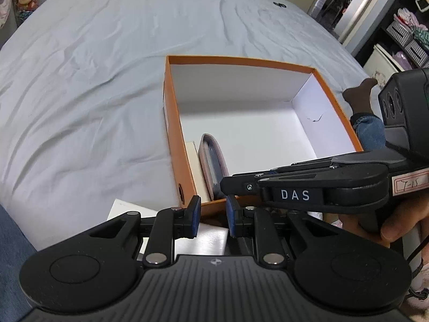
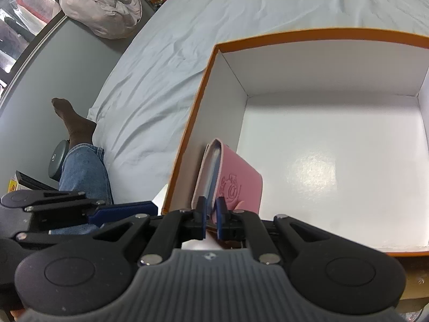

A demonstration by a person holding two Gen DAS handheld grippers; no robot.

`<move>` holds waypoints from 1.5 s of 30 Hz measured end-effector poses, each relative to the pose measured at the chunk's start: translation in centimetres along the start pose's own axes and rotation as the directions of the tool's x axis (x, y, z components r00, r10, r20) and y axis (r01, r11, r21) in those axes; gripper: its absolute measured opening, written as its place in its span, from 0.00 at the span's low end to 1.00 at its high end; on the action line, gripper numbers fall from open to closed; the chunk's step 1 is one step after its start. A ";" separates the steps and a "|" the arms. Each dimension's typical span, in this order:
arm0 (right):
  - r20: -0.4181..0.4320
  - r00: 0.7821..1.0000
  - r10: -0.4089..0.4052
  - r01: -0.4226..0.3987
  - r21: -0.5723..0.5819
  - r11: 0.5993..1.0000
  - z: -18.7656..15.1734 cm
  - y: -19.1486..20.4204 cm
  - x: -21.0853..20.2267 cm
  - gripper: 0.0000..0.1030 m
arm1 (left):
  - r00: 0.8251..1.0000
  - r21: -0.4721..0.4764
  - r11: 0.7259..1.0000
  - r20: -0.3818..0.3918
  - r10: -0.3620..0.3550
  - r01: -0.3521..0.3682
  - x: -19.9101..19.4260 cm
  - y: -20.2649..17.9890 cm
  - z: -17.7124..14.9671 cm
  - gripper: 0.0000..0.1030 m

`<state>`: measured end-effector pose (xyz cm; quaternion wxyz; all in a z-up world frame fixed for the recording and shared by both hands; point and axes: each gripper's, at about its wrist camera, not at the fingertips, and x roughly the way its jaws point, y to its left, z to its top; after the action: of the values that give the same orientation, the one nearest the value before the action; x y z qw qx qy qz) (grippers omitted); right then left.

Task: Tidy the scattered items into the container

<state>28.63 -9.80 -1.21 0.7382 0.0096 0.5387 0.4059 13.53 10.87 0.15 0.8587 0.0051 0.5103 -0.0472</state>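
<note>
The right gripper, seen side-on in the left wrist view, carries the white letters "DAS" on a black band along its finger arm. Farther back on the same tool, a white paper label bears handwriting that seems to read "7-15". The pink wallet has an embossed emblem whose characters cannot be read.

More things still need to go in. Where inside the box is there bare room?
The box floor is bare from the pink wallet across to the far and side walls. It is crowded only at the near corner, where the wallet, a white item and the right gripper sit.
</note>
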 end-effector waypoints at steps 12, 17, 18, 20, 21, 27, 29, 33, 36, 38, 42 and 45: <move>0.051 0.999 0.009 -0.005 -0.075 0.997 -0.8 0.2 -2.8 0.14 | 0.996 -0.029 0.999 0.088 -0.024 0.026 -2.2 -1.9 -2.0 0.22; 0.111 0.993 0.028 -0.016 -0.113 0.994 -2.2 -0.3 -5.6 0.18 | 0.992 -0.073 0.997 0.123 -0.029 0.038 -2.6 -2.1 -2.8 0.22; 0.124 0.992 0.028 -0.012 -0.122 0.992 -2.6 -0.4 -6.2 0.18 | 0.992 -0.082 0.996 0.119 -0.035 0.045 -2.6 -2.1 -2.9 0.22; 0.143 0.989 0.029 -0.008 -0.140 0.990 -3.6 -0.9 -7.4 0.18 | 0.993 -0.095 0.994 0.110 -0.047 0.057 -2.3 -2.1 -3.3 0.22; 0.147 0.989 0.024 -0.002 -0.143 0.990 -4.2 -1.2 -7.8 0.18 | 0.993 -0.097 0.994 0.109 -0.048 0.059 -2.3 -2.2 -3.5 0.22; 0.118 0.990 -0.081 0.095 -0.125 0.988 -7.5 -4.1 -8.1 0.23 | 0.996 -0.089 0.995 0.075 -0.043 0.049 -0.6 -3.2 -5.2 0.29; 0.093 0.989 -0.115 0.128 -0.154 0.980 -8.5 -4.5 -7.2 0.30 | 0.998 -0.086 0.995 0.056 -0.037 0.042 0.0 -3.5 -5.6 0.34; 0.054 0.979 -0.196 0.204 -0.268 0.942 -10.0 -4.5 -4.3 0.39 | 0.999 -0.104 0.995 0.052 -0.007 0.012 1.3 -3.9 -6.5 0.64; 0.035 0.968 -0.247 0.242 -0.371 0.896 -10.9 -4.3 -2.1 0.42 | 0.999 -0.081 0.997 0.041 0.013 -0.010 2.0 -4.5 -6.7 0.65; 0.019 0.960 -0.279 0.260 -0.426 0.867 -11.3 -4.1 -0.9 0.42 | 1.000 -0.071 0.997 0.023 0.019 -0.017 2.7 -4.8 -6.8 0.65; 0.026 0.946 -0.323 0.289 -0.517 0.806 -11.6 -3.5 0.4 0.49 | 0.999 -0.055 0.997 -0.020 0.046 -0.047 4.3 -5.3 -6.8 0.65; 0.040 0.933 -0.359 0.311 -0.591 0.744 -11.6 -3.0 1.0 0.51 | 0.998 -0.055 0.997 -0.037 0.047 -0.048 4.9 -5.3 -7.0 0.59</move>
<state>21.19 -16.12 -8.23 0.7440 -0.3315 0.4072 0.4132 9.23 5.62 -7.29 0.8502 -0.0059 0.5263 -0.0125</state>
